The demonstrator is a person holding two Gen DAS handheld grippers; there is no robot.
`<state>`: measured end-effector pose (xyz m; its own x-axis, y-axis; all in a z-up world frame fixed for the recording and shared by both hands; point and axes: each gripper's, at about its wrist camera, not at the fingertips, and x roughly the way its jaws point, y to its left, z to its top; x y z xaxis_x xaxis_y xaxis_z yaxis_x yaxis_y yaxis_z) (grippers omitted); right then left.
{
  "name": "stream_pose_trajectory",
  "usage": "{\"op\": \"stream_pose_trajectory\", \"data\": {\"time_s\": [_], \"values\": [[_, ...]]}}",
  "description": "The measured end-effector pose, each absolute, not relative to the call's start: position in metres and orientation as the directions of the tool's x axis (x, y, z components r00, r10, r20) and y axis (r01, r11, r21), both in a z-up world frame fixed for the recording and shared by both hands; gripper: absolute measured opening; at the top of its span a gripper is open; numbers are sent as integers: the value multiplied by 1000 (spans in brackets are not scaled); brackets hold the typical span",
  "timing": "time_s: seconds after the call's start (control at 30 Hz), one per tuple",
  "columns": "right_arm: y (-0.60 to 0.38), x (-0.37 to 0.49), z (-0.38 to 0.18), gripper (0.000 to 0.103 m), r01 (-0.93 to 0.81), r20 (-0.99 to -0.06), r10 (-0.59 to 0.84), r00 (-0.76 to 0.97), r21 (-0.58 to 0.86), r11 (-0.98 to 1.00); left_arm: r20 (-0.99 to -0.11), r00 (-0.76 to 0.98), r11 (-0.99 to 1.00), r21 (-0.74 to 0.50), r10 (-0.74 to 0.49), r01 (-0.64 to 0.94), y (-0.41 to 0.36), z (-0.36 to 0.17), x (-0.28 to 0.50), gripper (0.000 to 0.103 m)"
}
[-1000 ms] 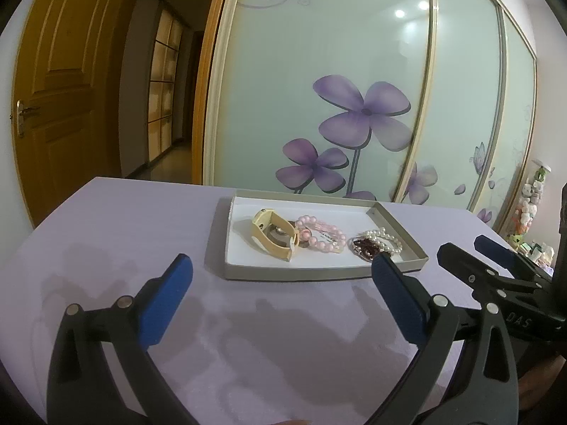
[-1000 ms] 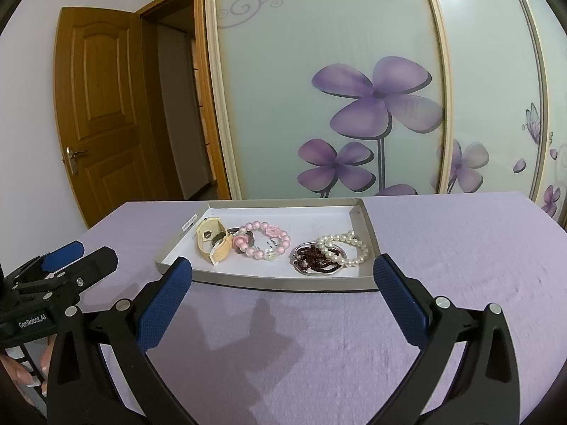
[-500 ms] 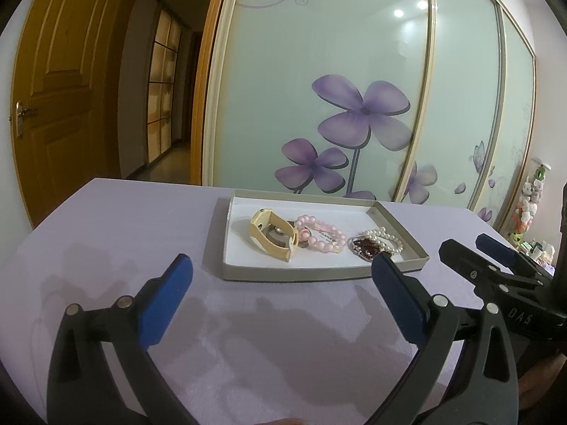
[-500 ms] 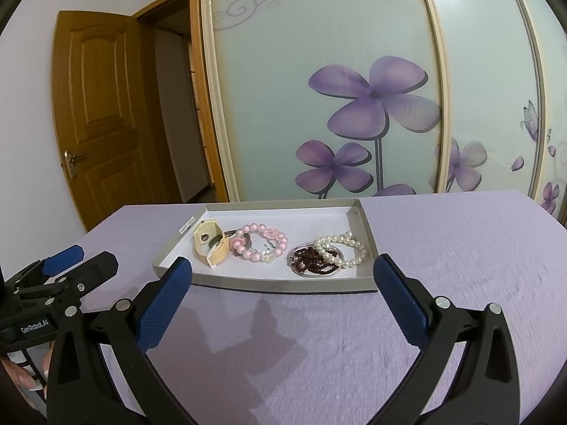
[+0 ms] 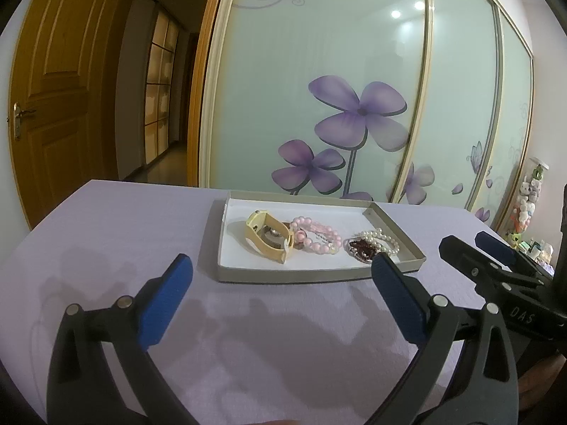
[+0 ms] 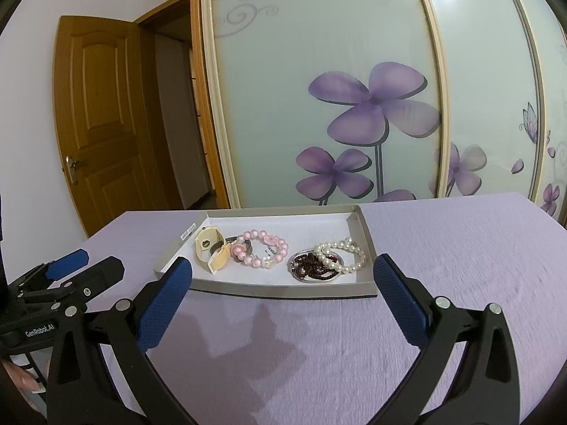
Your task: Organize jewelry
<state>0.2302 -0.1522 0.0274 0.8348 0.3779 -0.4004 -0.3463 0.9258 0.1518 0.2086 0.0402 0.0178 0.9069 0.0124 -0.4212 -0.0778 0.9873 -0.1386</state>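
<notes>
A shallow grey box lid (image 5: 312, 274) (image 6: 283, 288) lies on the lilac table. In it lie a cream watch (image 5: 267, 237) (image 6: 209, 248), a pink bead bracelet (image 5: 313, 239) (image 6: 262, 248), a dark red bead bracelet on a metal ring (image 5: 363, 248) (image 6: 312, 265) and a white pearl bracelet (image 5: 382, 239) (image 6: 342, 255). My left gripper (image 5: 281, 301) is open and empty, a little short of the lid's near wall. My right gripper (image 6: 281, 301) is open and empty, also just short of it. Each gripper shows in the other's view (image 5: 489, 262) (image 6: 71, 276).
The table (image 6: 460, 248) is covered with lilac cloth. Behind it stands a sliding wardrobe door with purple flowers (image 5: 354, 113). A wooden door (image 5: 49, 88) is at the left. A tube of small toys (image 5: 528, 198) stands at the far right.
Both grippers have crept slightly closer to the box lid. Both stay open and empty. The jewelry has not moved.
</notes>
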Motion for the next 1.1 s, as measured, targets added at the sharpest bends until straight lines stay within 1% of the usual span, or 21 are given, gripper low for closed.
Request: {"op": "stream_pose_trajectory", "data": {"time_s": [1.1], "values": [[-153,226,27,102,-353,-389,386,837,155,923,-414,910,988,-146,-8,-58,37,24,210,101]]}}
